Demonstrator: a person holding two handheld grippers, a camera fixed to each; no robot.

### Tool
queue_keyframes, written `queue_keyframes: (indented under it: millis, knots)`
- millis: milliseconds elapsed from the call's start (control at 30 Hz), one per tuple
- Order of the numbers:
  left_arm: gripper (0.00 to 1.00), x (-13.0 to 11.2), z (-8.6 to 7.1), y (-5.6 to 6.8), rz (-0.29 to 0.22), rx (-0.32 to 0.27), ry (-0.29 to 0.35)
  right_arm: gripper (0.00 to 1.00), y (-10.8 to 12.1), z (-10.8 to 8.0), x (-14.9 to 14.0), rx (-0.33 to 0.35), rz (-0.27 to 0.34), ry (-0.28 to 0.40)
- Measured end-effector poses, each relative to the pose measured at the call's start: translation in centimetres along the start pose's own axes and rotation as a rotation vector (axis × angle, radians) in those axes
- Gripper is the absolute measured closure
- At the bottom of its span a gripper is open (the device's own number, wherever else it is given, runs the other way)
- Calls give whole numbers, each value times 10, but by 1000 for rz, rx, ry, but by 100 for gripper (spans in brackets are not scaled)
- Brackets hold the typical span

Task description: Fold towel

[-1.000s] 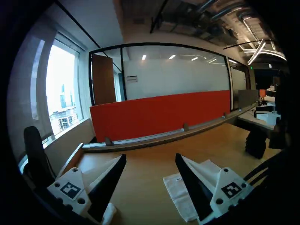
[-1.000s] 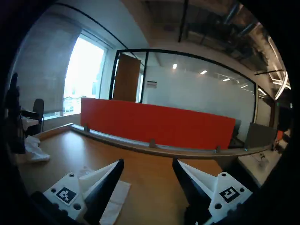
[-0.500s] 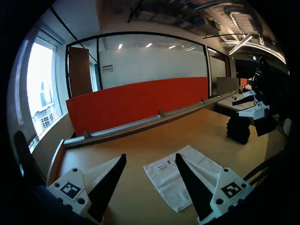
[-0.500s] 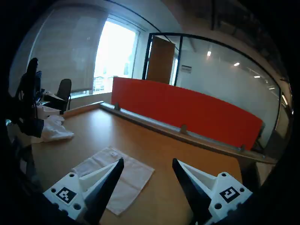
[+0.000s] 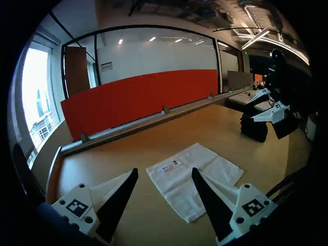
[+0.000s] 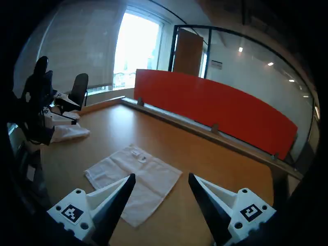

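office premises, identified from fixed fittings.
a long wooden desk (image 5: pixel 172 135) is backed by a red divider screen (image 5: pixel 139 96); a glass-walled room (image 5: pixel 156 53), an office chair (image 6: pixel 80 88) and exposed ceiling services (image 5: pixel 184 12) are noted.

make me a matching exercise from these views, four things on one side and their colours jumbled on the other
Things:
1. towel
2. desk divider
3. door
4. office chair

Colours:
a. black
b. brown
c. white
d. red

Pairs: 1-c; 2-d; 3-b; 4-a
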State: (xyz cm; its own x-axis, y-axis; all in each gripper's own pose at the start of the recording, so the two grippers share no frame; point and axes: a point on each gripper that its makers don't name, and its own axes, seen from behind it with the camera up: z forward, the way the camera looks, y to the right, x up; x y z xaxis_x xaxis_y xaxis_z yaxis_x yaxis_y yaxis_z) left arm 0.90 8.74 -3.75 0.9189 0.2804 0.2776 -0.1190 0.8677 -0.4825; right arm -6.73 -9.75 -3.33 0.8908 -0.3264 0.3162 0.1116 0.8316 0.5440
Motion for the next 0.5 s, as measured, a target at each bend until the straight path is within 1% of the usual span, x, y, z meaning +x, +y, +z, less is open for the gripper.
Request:
queue_keyframes:
  millis: [200, 500]
  knots:
    - [3, -21, 8, 13, 15, -26, -30, 0, -10, 10, -22, 22, -13, -33]
    - [3, -61, 20, 28, 17, -64, -91, 0, -27, 27, -63, 62, -5, -88]
